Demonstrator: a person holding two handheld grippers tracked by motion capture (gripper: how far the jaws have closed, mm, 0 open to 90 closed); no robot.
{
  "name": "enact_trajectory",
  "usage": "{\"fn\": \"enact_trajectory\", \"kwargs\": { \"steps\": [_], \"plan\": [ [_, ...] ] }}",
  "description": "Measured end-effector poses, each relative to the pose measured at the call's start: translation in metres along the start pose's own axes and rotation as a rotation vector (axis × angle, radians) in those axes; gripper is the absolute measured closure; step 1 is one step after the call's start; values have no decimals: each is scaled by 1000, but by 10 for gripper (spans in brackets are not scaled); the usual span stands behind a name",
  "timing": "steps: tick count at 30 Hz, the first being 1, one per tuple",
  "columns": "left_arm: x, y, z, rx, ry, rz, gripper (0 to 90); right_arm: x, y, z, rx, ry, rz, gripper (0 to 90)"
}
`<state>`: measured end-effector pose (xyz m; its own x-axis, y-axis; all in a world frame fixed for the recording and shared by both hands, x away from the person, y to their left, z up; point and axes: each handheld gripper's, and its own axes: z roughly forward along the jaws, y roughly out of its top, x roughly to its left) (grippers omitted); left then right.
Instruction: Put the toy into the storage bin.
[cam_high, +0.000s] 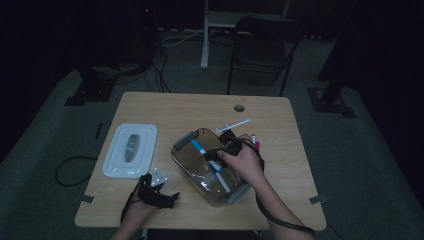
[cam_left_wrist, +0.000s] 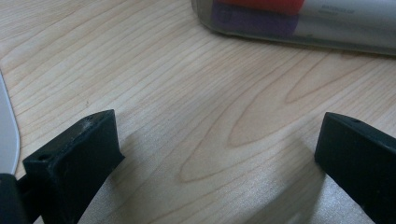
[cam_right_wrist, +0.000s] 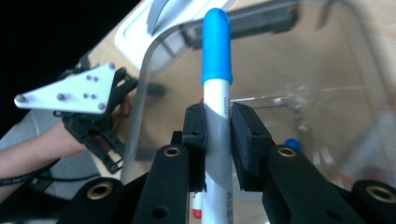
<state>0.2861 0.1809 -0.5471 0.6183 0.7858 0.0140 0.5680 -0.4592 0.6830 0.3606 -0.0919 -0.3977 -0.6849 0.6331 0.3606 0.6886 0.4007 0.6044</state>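
Observation:
A white marker with a blue cap (cam_right_wrist: 216, 60) stands clamped between the pads of my right gripper (cam_right_wrist: 218, 126), which is shut on its barrel. From above, the marker (cam_high: 198, 147) lies slanted over the clear plastic bin (cam_high: 186, 167) in the middle of the table, with my right gripper (cam_high: 213, 156) above the bin's opening. Red (cam_left_wrist: 261, 4) and purple (cam_left_wrist: 252, 21) marker caps show through the bin wall. My left gripper (cam_high: 160, 192) rests on the table left of the bin, its jaws (cam_left_wrist: 215, 144) wide open over bare wood.
The bin's white lid (cam_high: 129, 150) lies flat at the table's left. A white marker (cam_high: 233, 125) and a pink one (cam_high: 257, 145) lie behind the bin. A folding chair (cam_high: 262, 50) stands beyond the table's far edge.

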Motion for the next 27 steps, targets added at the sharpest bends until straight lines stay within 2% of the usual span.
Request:
{"fn": "enact_trajectory", "kwargs": {
  "steps": [1, 2, 3, 4, 5, 6, 7, 10, 11, 12, 13, 14, 15, 18, 19, 27],
  "plan": [
    [0, 0, 0, 1, 0, 0, 7, 1, 0, 11, 26, 4, 2, 763],
    [0, 0, 0, 1, 0, 0, 7, 1, 0, 11, 26, 4, 2, 763],
    [0, 0, 0, 2, -1, 1, 6, 2, 0, 23, 55, 13, 7, 763],
    [0, 0, 0, 2, -1, 1, 7, 2, 0, 23, 55, 13, 7, 763],
    [0, 0, 0, 1, -1, 1, 7, 3, 0, 33, 85, 11, 4, 763],
    [0, 0, 0, 1, -1, 1, 7, 3, 0, 33, 85, 11, 4, 763],
    [0, 0, 0, 0, -1, 1, 7, 5, 0, 43, 113, 4, 0, 762],
    [0, 0, 0, 1, -1, 1, 7, 5, 0, 51, 136, 0, -3, 762],
    [0, 0, 0, 1, -1, 1, 7, 5, 0, 58, 160, -7, -5, 762],
    [0, 0, 0, 1, -1, 1, 7, 5, 0, 58, 160, -7, -5, 762],
    [0, 0, 0, 1, -1, 1, 7, 6, 0, 65, 192, -16, -14, 762],
    [0, 0, 0, 1, -1, 1, 7, 6, 0, 65, 192, -16, -14, 762],
    [0, 0, 0, 0, 0, 0, 7, 6, 0, 72, 223, -25, -15, 762],
    [0, 0, 0, 0, 0, 1, 7, 6, 0, 78, 250, -38, -12, 762],
    [0, 0, 0, -1, -1, 0, 7, 5, 0, 83, 280, -47, -13, 762],
    [0, 0, 0, -2, 0, -1, 7, 1, -3, 95, 347, -39, -1, 761]
  ]
}}
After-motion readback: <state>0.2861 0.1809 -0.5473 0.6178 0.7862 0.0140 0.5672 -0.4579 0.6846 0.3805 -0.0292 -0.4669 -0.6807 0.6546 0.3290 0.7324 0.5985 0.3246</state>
